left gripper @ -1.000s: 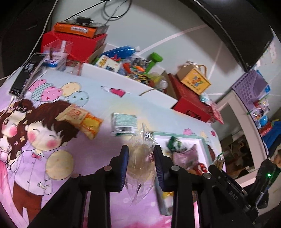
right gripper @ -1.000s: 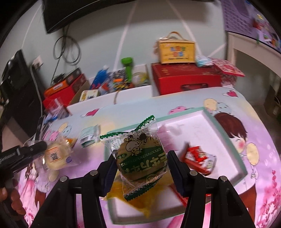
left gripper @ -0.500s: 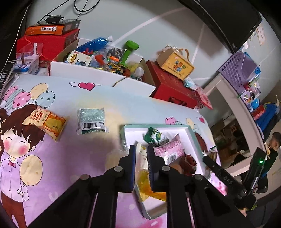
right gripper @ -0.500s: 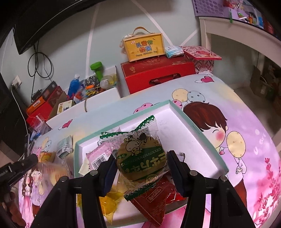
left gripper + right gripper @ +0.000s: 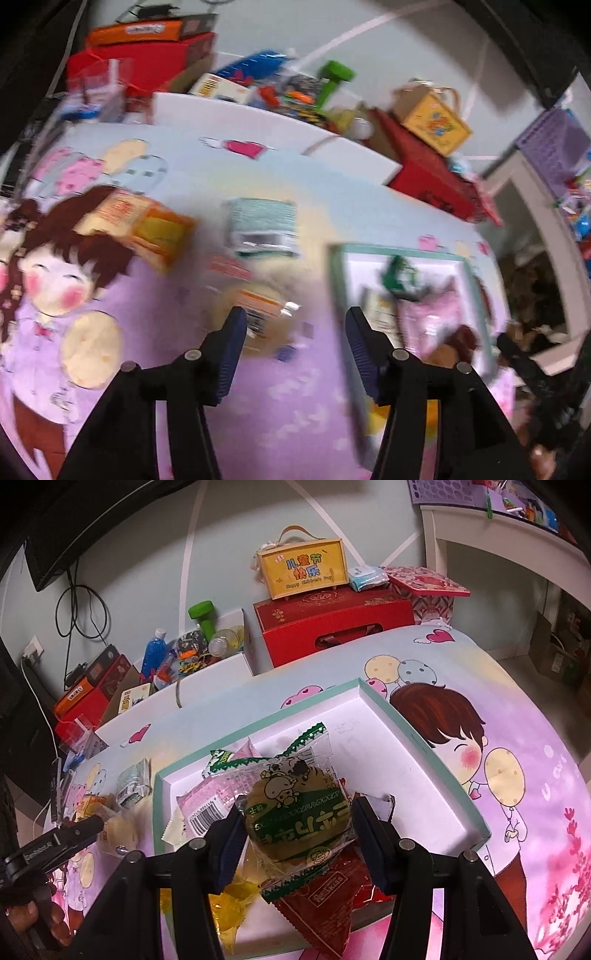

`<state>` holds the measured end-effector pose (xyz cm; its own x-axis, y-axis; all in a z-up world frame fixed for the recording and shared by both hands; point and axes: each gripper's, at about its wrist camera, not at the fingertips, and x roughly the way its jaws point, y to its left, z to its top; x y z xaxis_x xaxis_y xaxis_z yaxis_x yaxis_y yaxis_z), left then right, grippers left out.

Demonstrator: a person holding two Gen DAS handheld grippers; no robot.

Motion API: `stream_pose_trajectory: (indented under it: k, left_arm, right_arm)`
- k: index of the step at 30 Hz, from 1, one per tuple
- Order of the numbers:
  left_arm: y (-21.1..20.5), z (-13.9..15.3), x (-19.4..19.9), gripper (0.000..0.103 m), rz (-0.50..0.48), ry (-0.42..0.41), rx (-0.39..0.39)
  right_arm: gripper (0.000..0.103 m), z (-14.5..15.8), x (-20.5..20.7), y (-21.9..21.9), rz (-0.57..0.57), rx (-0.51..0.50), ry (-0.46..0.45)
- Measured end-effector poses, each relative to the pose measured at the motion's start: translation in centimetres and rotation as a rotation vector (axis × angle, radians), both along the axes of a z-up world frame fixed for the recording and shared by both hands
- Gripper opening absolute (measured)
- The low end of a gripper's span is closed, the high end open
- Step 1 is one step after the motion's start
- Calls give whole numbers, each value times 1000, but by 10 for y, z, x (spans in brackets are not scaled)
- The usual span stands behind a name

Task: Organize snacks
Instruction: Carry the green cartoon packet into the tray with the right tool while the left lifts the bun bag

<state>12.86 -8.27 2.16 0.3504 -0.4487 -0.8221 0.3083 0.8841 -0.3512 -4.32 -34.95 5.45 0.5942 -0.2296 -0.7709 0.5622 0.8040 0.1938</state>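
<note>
While the left gripper [image 5: 295,332] gapes over a bun [image 5: 258,314], the right gripper [image 5: 297,825] clamps a cake [image 5: 299,812] above the tray [image 5: 424,746].

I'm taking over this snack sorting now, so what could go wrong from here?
The right gripper pinches the green snack packet only by its crinkly wrapper above the tray; it could slip. The tray's near end is already piled, so a drop might slide off. The left gripper is open over a clear-wrapped bun; that view is blurred, risking a misjudged grasp.
</note>
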Motion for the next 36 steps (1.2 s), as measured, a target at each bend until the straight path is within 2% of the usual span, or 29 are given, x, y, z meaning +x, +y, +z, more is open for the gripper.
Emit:
stream_pose_trajectory:
  k: [3, 11, 14, 19, 22, 23, 24, 25, 36]
  left_arm:
    - [6, -4, 7, 75, 24, -24, 26]
    - [-13, -28, 13, 87, -62, -23, 150]
    - [-25, -34, 12, 87, -87, -64, 223]
    - [-34, -45, 17, 87, -86, -85, 281]
    - [-33, -44, 18, 86, -73, -89, 272]
    - [-32, -43, 18, 83, -73, -92, 267]
    - [-32, -41, 18, 75, -73, -98, 268]
    - [-32, -40, 18, 73, -74, -102, 270]
    - [-30, -31, 15, 68, -88, -100, 250]
  right_arm:
    - [59, -4, 2, -2, -3, 7, 8]
    - [59, -7, 4, -3, -2, 11, 17]
    - [59, -8, 5, -4, 1, 10, 19]
    - [59, -12, 7, -8, -7, 16, 27]
    - [59, -15, 9, -13, -12, 18, 34]
    - [59, -16, 11, -14, -13, 15, 37]
    - [59, -17, 12, -15, -14, 11, 40]
    - [59, -17, 12, -16, -15, 9, 42]
    - [59, -21, 14, -28, -35, 26, 38]
